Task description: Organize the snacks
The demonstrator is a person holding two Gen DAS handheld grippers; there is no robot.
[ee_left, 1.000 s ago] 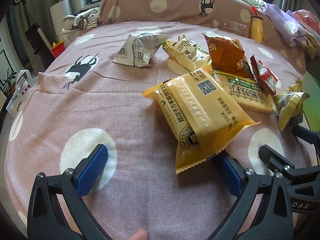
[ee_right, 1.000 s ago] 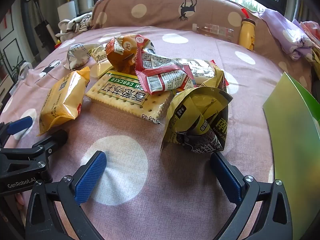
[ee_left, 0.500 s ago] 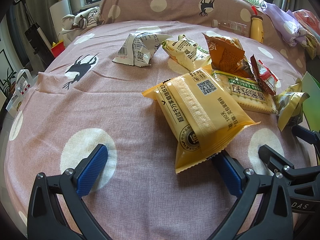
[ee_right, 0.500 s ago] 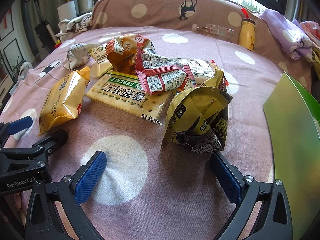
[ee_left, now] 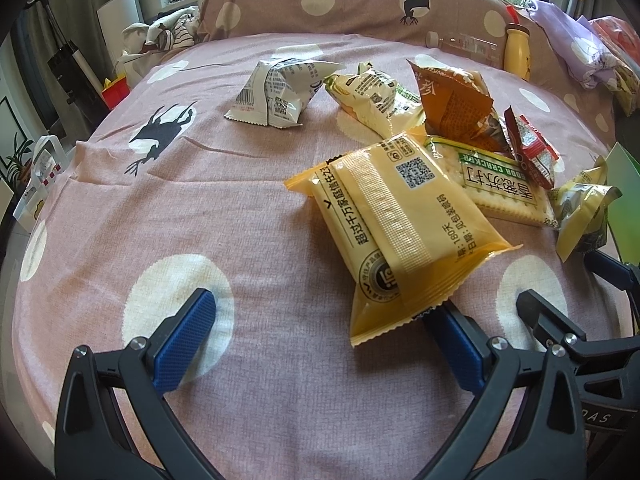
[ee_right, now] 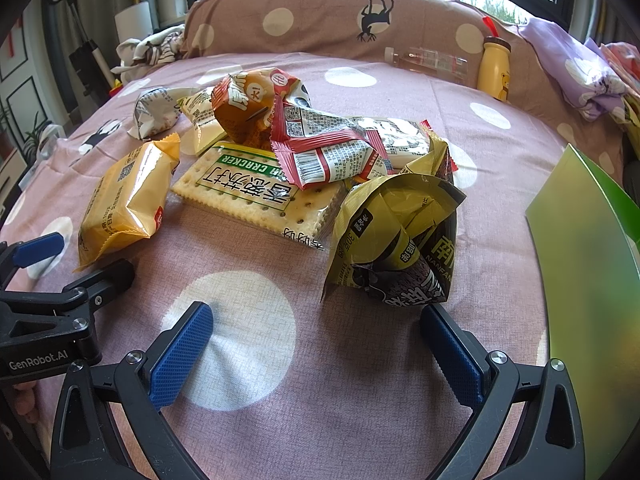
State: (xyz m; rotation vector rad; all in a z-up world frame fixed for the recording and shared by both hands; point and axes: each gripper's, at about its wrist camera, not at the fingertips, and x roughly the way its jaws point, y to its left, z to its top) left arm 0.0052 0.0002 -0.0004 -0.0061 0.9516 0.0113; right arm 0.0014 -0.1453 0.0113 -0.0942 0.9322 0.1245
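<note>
Several snack packs lie on a pink dotted bedspread [ee_left: 200,208]. A yellow pack [ee_left: 396,228] lies just ahead of my left gripper [ee_left: 316,332], which is open; its lower corner overlaps the right blue pad. Behind it sit a soda cracker pack [ee_left: 500,184], an orange bag [ee_left: 456,104], a red sachet [ee_left: 532,152], a pale yellow bag [ee_left: 372,96] and a white pack [ee_left: 276,92]. My right gripper [ee_right: 316,344] is open, close behind an olive-and-black bag [ee_right: 400,240]. The cracker pack [ee_right: 256,196] and yellow pack [ee_right: 128,200] lie to its left.
A green box flap [ee_right: 588,264] stands at the right. A yellow bottle [ee_right: 494,68] and a clear bottle [ee_right: 428,60] lean on the dotted backrest [ee_right: 320,20]. Purple bedding [ee_right: 580,76] is piled at the far right. The left gripper's body [ee_right: 52,320] is beside the right one.
</note>
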